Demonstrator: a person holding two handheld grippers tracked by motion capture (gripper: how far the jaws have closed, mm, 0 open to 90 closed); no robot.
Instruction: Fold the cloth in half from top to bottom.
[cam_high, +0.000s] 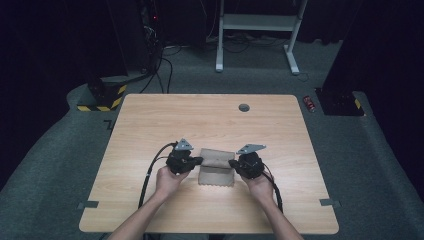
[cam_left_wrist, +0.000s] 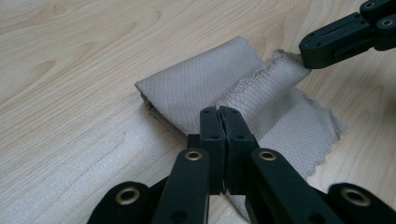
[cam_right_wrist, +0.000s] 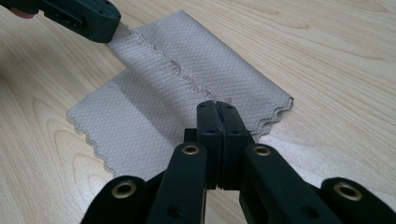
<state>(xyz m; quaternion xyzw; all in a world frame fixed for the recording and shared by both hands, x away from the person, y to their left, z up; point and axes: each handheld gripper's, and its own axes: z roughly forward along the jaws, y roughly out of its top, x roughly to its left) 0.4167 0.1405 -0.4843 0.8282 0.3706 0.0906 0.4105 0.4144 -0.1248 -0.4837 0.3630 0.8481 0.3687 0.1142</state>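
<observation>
Cloth: while it lay partly folded on the near middle of the tabletop (cam_high: 150, 125), the beige cloth (cam_high: 216, 167) had its scalloped top edge raised as a flap between the two grippers.
Left gripper: left gripper (cam_high: 198, 160) had its jaws together, clamped on the flap's left end; in the left gripper view the black jaws met with fabric at their tips.
Right gripper: right gripper (cam_high: 231, 163) likewise had its jaws pressed together on the flap's right end.
Risk, slip: judged that the thin hem could pull free of one pair of jaws if the hands moved unevenly, since each grip looked to sit right at the edge.
Risk, skew: judged that unequal travel would lay the fold crooked or bunch the lower layers.
Surface: pale wood-grain tabletop, a round grommet (cam_high: 244, 107) near the far edge.
Room: dark, grey carpet (cam_high: 50, 150), a white desk frame (cam_high: 257, 30) and cables beyond.
</observation>
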